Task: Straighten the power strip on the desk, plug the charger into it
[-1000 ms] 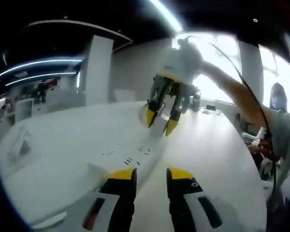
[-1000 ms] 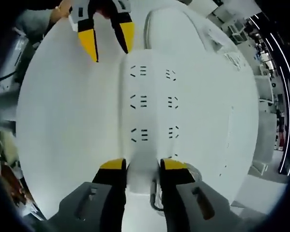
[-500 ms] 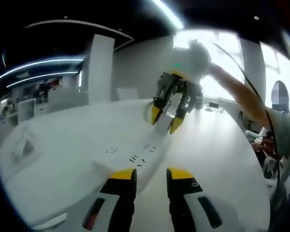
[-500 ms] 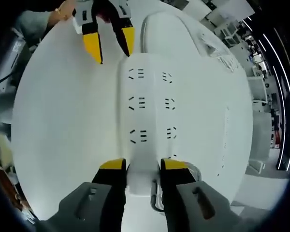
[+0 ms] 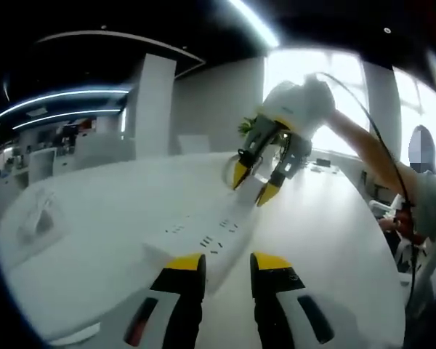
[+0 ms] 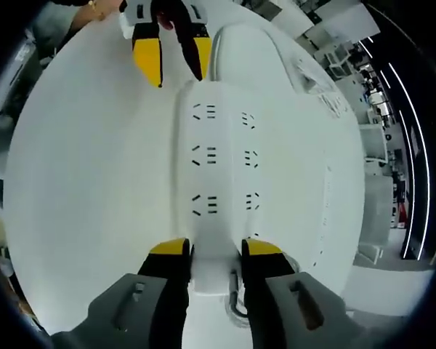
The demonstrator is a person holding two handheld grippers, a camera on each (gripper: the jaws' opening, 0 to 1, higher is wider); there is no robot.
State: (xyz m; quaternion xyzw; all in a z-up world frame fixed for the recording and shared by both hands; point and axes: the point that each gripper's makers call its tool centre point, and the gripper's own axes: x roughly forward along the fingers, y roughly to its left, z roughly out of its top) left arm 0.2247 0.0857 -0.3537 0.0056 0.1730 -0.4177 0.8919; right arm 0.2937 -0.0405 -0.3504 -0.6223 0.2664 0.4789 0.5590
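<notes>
The white power strip (image 6: 214,160) lies along the white desk (image 6: 87,167), its two rows of sockets facing up. At the strip's near end my right gripper (image 6: 215,251) is shut on it, with a cable loop (image 6: 236,309) below the jaws. The left gripper view shows the same right gripper (image 5: 251,190) holding the strip's (image 5: 211,236) far end. My left gripper (image 5: 227,265) stands open beside the other end, bare table between its jaws. It also enters the right gripper view as the left gripper (image 6: 178,76), just left of that end. A small white object (image 5: 35,220), blurred, lies far left.
A person's arm (image 5: 363,142) and a thin black cable (image 5: 389,171) reach in from the right. A white column (image 5: 149,102) and bright windows stand behind the desk. The desk edge (image 6: 327,211) curves along the right, with office furniture beyond.
The right gripper has rolled and tilted while keeping its hold on the strip. In the right gripper view the left gripper has drawn closer to the strip's far end.
</notes>
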